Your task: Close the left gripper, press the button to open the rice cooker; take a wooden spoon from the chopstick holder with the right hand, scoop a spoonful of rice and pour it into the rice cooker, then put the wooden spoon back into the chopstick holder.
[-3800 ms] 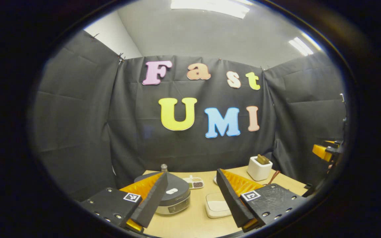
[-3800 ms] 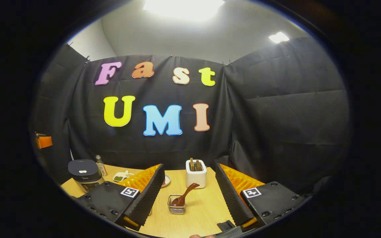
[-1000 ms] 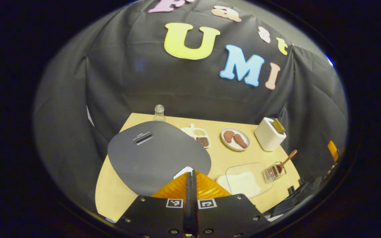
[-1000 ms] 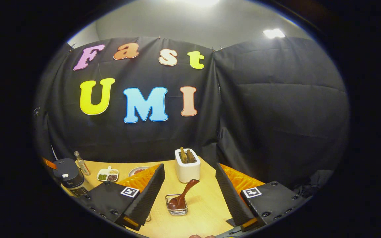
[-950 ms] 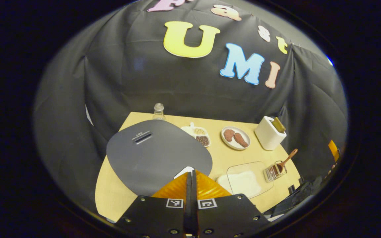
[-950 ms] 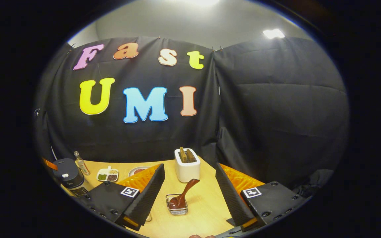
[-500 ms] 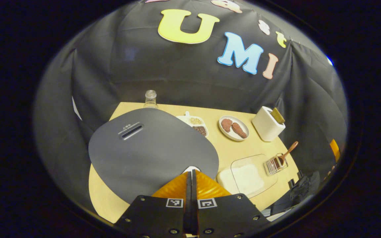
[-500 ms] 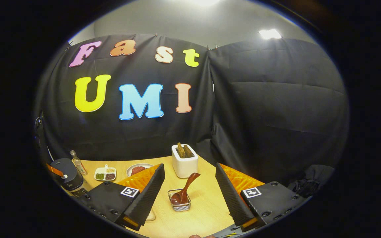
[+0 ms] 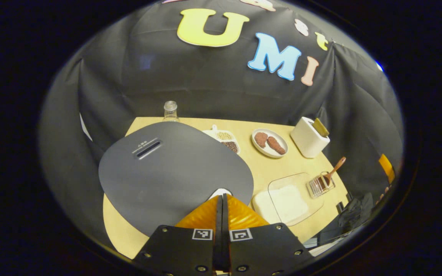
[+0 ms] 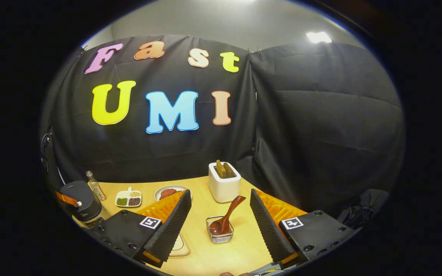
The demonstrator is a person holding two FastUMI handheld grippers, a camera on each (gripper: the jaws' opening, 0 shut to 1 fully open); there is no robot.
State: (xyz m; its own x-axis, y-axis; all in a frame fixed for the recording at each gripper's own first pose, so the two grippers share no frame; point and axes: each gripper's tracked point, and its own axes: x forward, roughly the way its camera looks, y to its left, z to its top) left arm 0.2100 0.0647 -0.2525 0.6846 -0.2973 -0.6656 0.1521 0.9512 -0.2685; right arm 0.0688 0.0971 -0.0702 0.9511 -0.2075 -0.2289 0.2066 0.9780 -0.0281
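Left gripper view: left gripper [image 9: 221, 197], jaws pressed together, has sunk onto the grey rice cooker's [image 9: 175, 170] white button; right gripper [image 10: 219, 214], jaws spread, has neared the brown wooden spoon [image 10: 226, 219].

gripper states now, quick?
Left gripper: closed, empty, tips at the grey rice cooker lid's white button.
Right gripper: open, empty.
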